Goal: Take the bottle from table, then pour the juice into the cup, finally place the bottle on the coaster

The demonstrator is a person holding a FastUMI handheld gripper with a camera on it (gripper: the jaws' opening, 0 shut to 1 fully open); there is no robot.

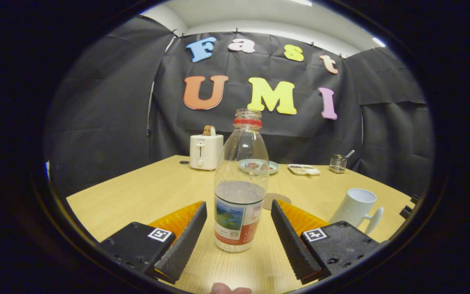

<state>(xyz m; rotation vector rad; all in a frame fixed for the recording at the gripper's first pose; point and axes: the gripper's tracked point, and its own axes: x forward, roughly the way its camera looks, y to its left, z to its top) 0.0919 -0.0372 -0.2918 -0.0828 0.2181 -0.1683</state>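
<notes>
Your gripper (239, 212) stands spread, bottle (240, 192) upright between its fingers, untouched.
Just behind the bottle lies the coaster (278, 200); the cup (356, 207) sits off right, toaster (205, 151) and plates beyond on the table (137, 196).

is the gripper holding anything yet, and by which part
Nothing is held. The gripper is open, its fingers either side of the bottle at label height with gaps on both sides; the bottle stands on the table.

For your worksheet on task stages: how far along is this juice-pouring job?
Nothing looks done. In hand: the open gripper straddles the uncapped bottle standing on the table, not yet gripped. Left: grasping, pouring into the white mug, then placing the bottle on the coaster.
</notes>
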